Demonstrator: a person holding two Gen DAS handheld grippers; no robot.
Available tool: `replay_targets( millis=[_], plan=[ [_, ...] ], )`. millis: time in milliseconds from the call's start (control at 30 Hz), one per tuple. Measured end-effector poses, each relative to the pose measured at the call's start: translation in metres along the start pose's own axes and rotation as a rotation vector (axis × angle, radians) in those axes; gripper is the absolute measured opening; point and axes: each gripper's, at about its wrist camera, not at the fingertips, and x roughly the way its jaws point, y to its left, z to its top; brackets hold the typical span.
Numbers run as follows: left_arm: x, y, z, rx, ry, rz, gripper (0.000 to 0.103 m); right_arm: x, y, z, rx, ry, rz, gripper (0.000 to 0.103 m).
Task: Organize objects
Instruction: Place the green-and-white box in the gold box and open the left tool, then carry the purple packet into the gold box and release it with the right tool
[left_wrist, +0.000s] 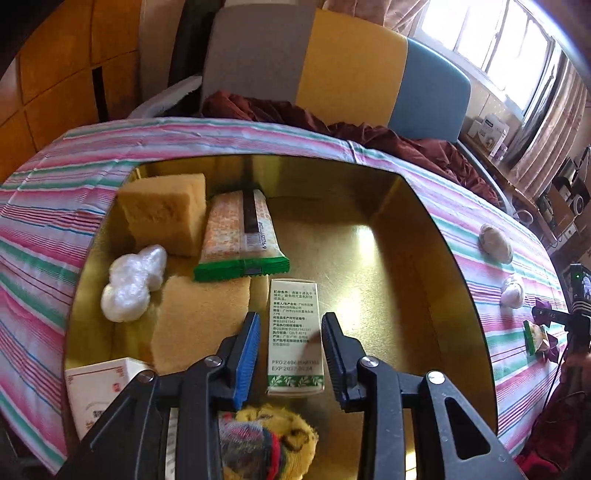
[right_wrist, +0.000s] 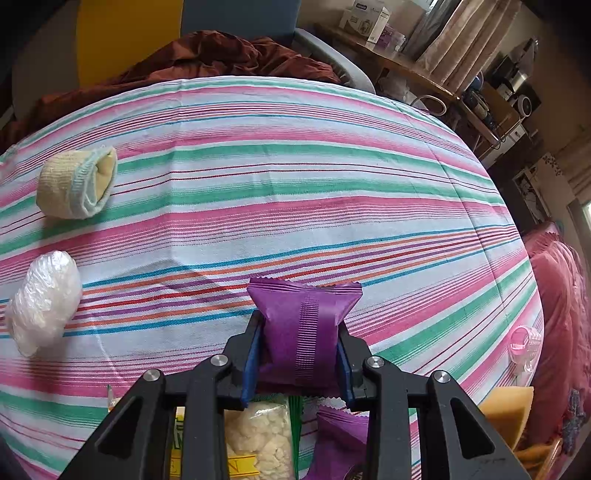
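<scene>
The left hand-held gripper hangs over the gold tray, its fingers spread wide on either side of a white box lying flat there; whether they touch it is unclear. At 11 o'clock from the box lie a green-ended packet, a sponge and a plastic wad. The right hand-held gripper is clamped on a purple packet above the striped tabletop, with a rolled sock at 10 o'clock.
</scene>
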Motion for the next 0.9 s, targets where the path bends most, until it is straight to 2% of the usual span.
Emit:
replay_targets(
  millis=[200,433,667,900],
  plan=[
    [-0.037,-0.005,-0.018,0.042,-0.103,0.05,0.034,0.0,-0.004,0.001,0.022,0.005,0.018,0.034],
    [-0.068,-0.012,-0.035,0.068,-0.174,0.048,0.034,-0.004,-0.007,0.002,0.046,-0.003,0.048,0.034],
    [-0.081,-0.013,-0.05,0.09,-0.19,0.067,0.034,-0.04,-0.008,0.006,0.085,-0.162,0.147,0.034],
    [-0.084,-0.008,-0.055,0.092,-0.202,0.073,0.034,-0.088,0.029,-0.005,-0.012,-0.237,0.301,0.034]
  ],
)
